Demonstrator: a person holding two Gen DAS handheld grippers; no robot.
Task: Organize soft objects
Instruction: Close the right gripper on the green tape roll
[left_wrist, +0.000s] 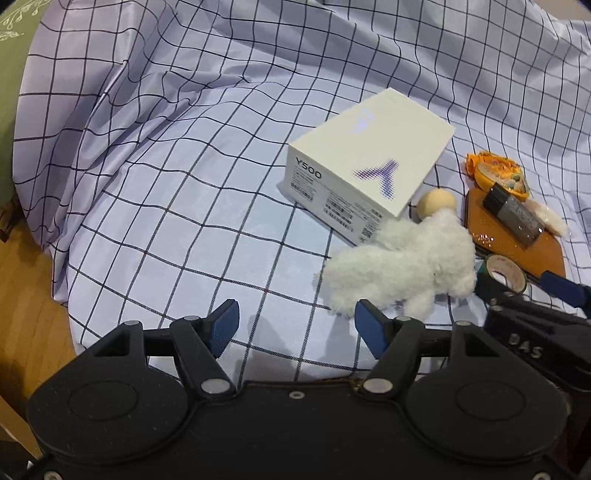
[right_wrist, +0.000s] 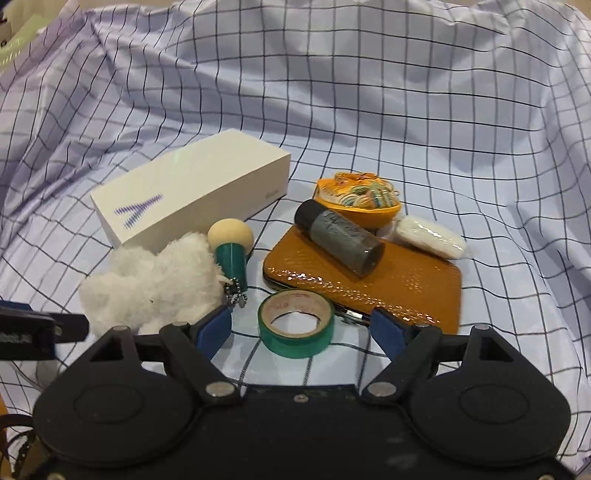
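Fluffy white plush toy (left_wrist: 402, 264), shaggy and limp, lying on the checked cloth (left_wrist: 184, 206) over the table, touching the near corner of a white box (left_wrist: 369, 162) and beside a green-handled sponge brush (right_wrist: 231, 251) with a ball chain. No table edge usable for placing it.

Seen only from the right wrist: brush handle, chain, and the full green tape roll (right_wrist: 297, 325). Seen only from the left wrist: box label side and wooden floor at the left.

Orange dish (right_wrist: 356, 201) holding small coloured bits. Orange wallet (right_wrist: 369, 288) carrying a dark cylinder (right_wrist: 340, 238), with a wrapped white pad (right_wrist: 430, 236) just beside it.

Left gripper (left_wrist: 295, 326) fingers partly open, empty, near the plush. Right gripper (right_wrist: 301, 328) fingers partly open astride the tape roll, not pressing it.
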